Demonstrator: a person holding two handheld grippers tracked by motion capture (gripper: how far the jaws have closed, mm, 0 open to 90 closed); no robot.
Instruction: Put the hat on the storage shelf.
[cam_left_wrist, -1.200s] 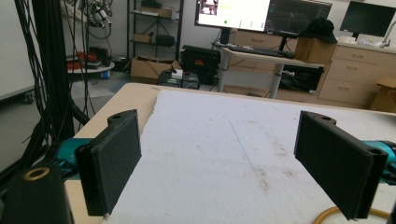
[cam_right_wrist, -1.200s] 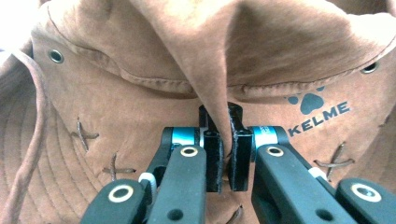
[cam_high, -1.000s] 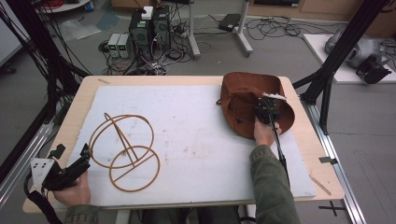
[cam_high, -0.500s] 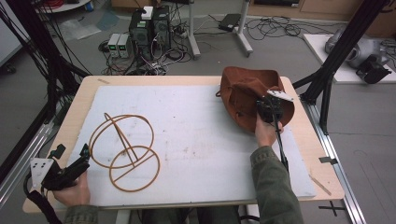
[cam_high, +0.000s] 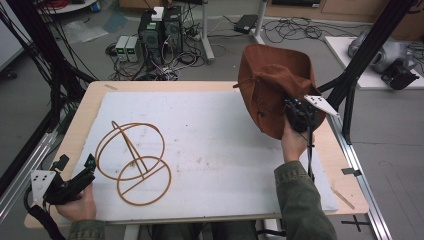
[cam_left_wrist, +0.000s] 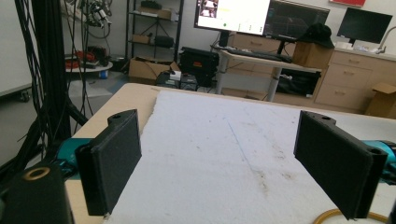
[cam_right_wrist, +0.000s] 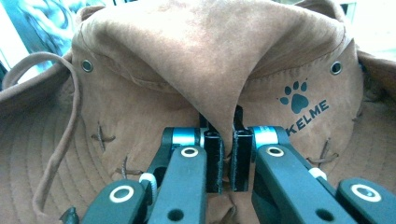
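Note:
A brown suede hat (cam_high: 272, 85) hangs in the air over the table's right side, pinched at a fold of its crown by my right gripper (cam_high: 298, 116). In the right gripper view the jaws are shut on that fold of the hat (cam_right_wrist: 205, 74), whose side carries a paw print and the word KELME; its cord (cam_right_wrist: 65, 135) loops down the left. A wooden wire hat stand (cam_high: 132, 157) made of rings sits on the white mat (cam_high: 215, 135) at the left. My left gripper (cam_high: 75, 172) rests open near the front left corner; its pads (cam_left_wrist: 114, 163) stand wide apart over the mat.
The wooden table (cam_high: 87, 100) has black frame posts (cam_high: 365, 55) at its right and left. Computers and cables (cam_high: 160, 30) lie on the floor behind. Between the stand and the hat lies bare mat.
My right gripper has lifted the hat off the table's back right and raised it, so the hat now hangs open side toward the table. The left gripper has stayed put.

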